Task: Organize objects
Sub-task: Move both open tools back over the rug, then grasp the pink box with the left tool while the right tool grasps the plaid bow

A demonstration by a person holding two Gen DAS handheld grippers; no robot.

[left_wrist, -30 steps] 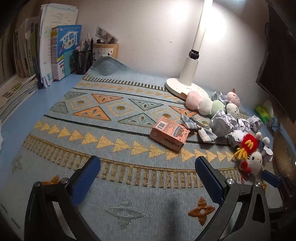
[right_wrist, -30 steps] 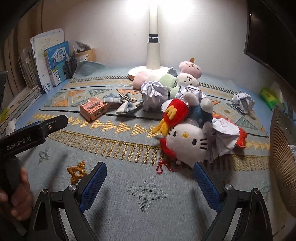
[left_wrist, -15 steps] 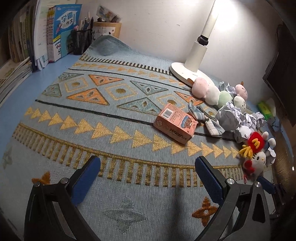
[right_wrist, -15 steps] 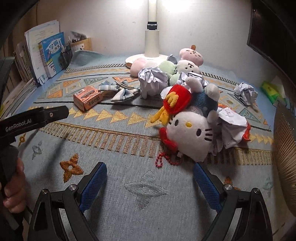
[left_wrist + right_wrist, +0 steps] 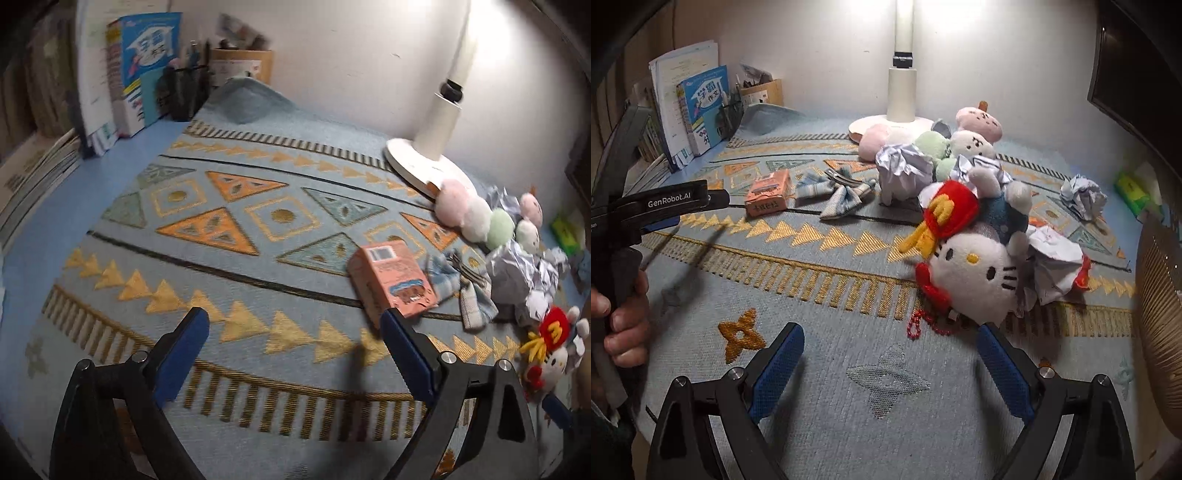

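Observation:
An orange carton [image 5: 391, 280] lies on the patterned blue mat [image 5: 229, 229], just beyond the right fingertip of my left gripper [image 5: 293, 321]. That gripper's jaws are closing with nothing between them. To the carton's right lie a plaid bow [image 5: 474, 299], crumpled paper [image 5: 513, 273] and a white cat plush with a red hat [image 5: 550, 362]. My right gripper [image 5: 890, 332] hovers open over the mat, with the cat plush [image 5: 971, 273] just past its right fingertip. The carton [image 5: 768, 192] and the bow [image 5: 842, 192] also appear in the right wrist view.
A white lamp base [image 5: 417, 162] stands at the back, with pastel plush toys [image 5: 476, 218] beside it. Books [image 5: 144, 85] and a pen holder [image 5: 181, 92] line the back left. A woven basket [image 5: 1160, 332] stands at the right edge, beyond a paper ball [image 5: 1082, 195].
My left gripper has advanced across the mat toward the orange carton, and its jaws have narrowed slightly. The right gripper has barely shifted and stays wide.

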